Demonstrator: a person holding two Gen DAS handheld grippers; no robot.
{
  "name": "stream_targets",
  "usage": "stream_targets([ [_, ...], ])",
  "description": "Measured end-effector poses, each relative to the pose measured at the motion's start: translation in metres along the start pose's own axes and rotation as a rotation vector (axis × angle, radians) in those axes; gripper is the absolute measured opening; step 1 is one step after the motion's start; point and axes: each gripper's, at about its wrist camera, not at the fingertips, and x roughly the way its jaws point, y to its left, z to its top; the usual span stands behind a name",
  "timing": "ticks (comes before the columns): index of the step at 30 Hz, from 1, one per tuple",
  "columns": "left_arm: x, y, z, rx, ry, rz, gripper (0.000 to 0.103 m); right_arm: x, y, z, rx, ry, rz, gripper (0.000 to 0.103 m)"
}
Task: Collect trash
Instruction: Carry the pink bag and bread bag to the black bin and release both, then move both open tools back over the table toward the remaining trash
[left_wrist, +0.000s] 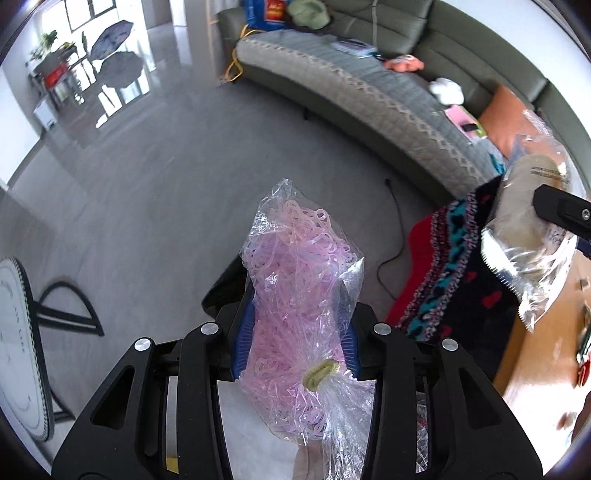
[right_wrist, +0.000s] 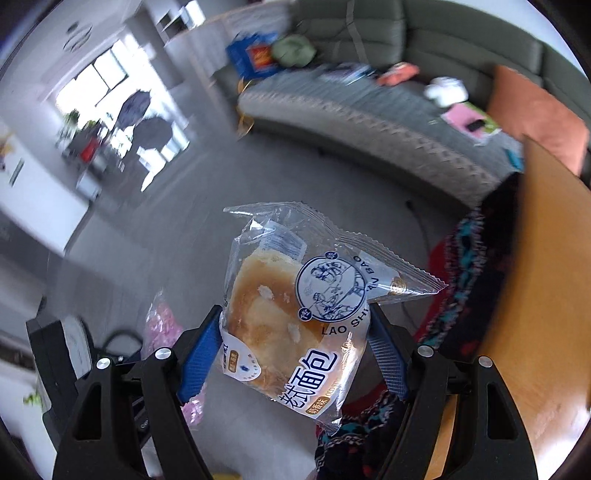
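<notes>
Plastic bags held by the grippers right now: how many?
2. The bag of pink rubber bands sits in the left gripper; the packaged bread sits in the right gripper. Other bags may lie out of view.

Daylight is pouring through the far windows (left_wrist: 79, 14) and glaring off the pale grey floor (left_wrist: 155, 192). A grey-green sofa (left_wrist: 424, 33) is curving along the back wall — its seat lying under a patterned grey cover (left_wrist: 369, 96) — with an orange cushion (right_wrist: 535, 110) sitting at its near end.

The bag of pink bands (left_wrist: 299, 295) hides the left fingers (left_wrist: 242, 339); the sofa (right_wrist: 369, 122) is blurred
</notes>
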Motion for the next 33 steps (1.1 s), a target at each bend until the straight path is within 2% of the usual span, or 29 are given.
stream_targets([
  [1, 0.002, 0.003, 0.002, -0.008, 0.005, 0.005, 0.057, 0.008, 0.007, 0.003, -0.02, 0.023, -0.005, 0.08],
  [2, 0.006, 0.008, 0.007, -0.019, 0.01, 0.029, 0.089, 0.013, 0.013, 0.005, -0.038, 0.032, -0.021, 0.082],
  [3, 0.006, 0.01, 0.008, -0.025, 0.002, 0.051, 0.097, 0.018, 0.022, 0.011, -0.064, 0.023, -0.047, 0.083],
  [6, 0.004, 0.021, 0.018, -0.031, -0.033, 0.114, 0.097, 0.018, 0.036, 0.014, -0.105, -0.004, -0.062, 0.083],
  [15, 0.005, 0.036, 0.019, -0.074, -0.026, 0.113, 0.097, 0.016, 0.034, 0.014, -0.109, -0.017, -0.04, 0.085],
  [25, -0.009, -0.002, 0.018, 0.01, -0.051, 0.088, 0.097, -0.021, 0.005, 0.008, -0.047, -0.066, -0.019, 0.085],
  [33, -0.037, -0.058, 0.011, 0.107, -0.103, 0.042, 0.097, -0.07, -0.042, -0.011, 0.027, -0.126, -0.031, 0.085],
])
